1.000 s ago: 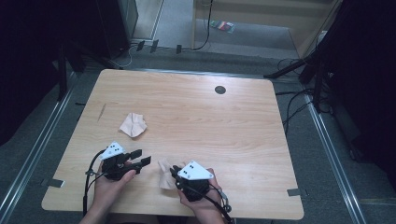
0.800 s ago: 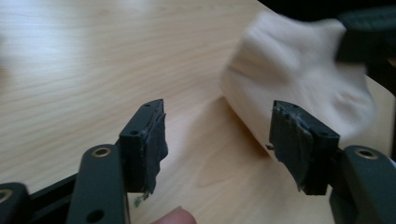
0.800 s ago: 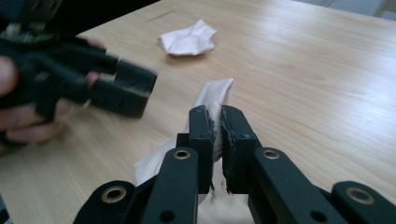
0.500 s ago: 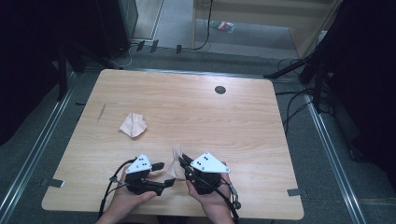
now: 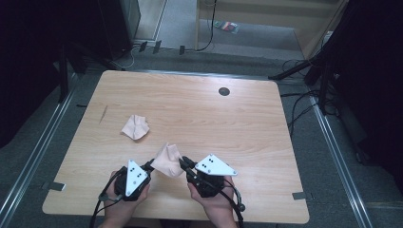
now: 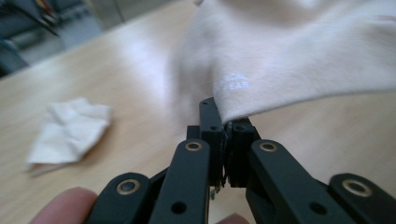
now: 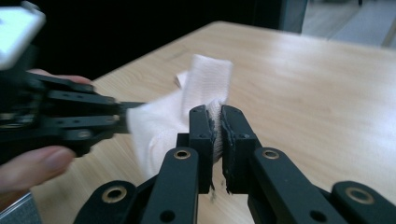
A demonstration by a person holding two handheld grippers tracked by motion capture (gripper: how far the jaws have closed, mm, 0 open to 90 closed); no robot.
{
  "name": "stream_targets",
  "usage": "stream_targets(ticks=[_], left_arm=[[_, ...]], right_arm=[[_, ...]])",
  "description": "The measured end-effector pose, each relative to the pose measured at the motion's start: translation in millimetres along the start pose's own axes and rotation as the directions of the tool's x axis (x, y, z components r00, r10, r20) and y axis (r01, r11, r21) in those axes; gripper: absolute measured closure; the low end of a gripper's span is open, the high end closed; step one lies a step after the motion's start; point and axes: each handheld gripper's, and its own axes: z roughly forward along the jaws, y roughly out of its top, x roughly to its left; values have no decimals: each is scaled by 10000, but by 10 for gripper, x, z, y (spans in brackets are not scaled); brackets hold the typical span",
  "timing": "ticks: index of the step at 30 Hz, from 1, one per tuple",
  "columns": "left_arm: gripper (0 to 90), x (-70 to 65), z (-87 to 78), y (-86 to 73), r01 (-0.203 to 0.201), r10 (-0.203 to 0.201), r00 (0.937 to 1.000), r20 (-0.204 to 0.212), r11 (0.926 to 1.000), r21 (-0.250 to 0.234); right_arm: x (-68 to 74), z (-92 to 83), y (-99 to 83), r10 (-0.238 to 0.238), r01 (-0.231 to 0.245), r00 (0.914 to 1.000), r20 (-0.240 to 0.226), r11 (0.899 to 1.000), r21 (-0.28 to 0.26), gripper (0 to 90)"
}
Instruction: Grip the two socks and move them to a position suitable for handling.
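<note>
Over on the left of the table (image 5: 247,118) a second cloth (image 5: 135,127) lies crumpled and flat on the wood, well apart from both hands; the left gripper view catches it too (image 6: 70,131), off to the side of the jaws. Moving in, the left gripper (image 5: 151,166) sits near the table's near edge, gripped in the person's left hand (image 5: 119,202), its grey plate facing up. Its jaws have just been closing, and now they are pinched tight on the edge of the cloth (image 5: 168,160). From the left gripper's own camera (image 6: 223,122) the pale fabric (image 6: 299,60) rises out of the clamped jaws and spreads up and away, with faint small print near the pinch. The cloth hangs bunched between the two tools, lifted off the wood in the middle of the near side. On to the right: the right gripper (image 5: 184,164) clamps the cloth's other side, jaws squeezed together on it, held by the right hand (image 5: 214,199). In its own view (image 7: 215,116) the fabric (image 7: 205,81) stands up behind the jaws, and the left gripper (image 7: 123,116) bites the same cloth from the side.
</note>
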Motion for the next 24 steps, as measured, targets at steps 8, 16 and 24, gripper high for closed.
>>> stream_targets(ticks=[8,16,24], left_arm=[[481,-69,237,-145,845,-1063,9532,2830,9925,883],[466,437,227,-185,2863,-2902,9302,2247,9568,505],[598,523,482,-252,3411,-3705,9107,1826,9239,1735]], right_arm=[[-493,81,-321,555,-731,9921,1126,9847,1581,846],[-742,-58,-396,1312,-1602,9631,2350,9811,1087,615],[-617,87,-605,974,-1485,9715,2162,9607,2345,571]])
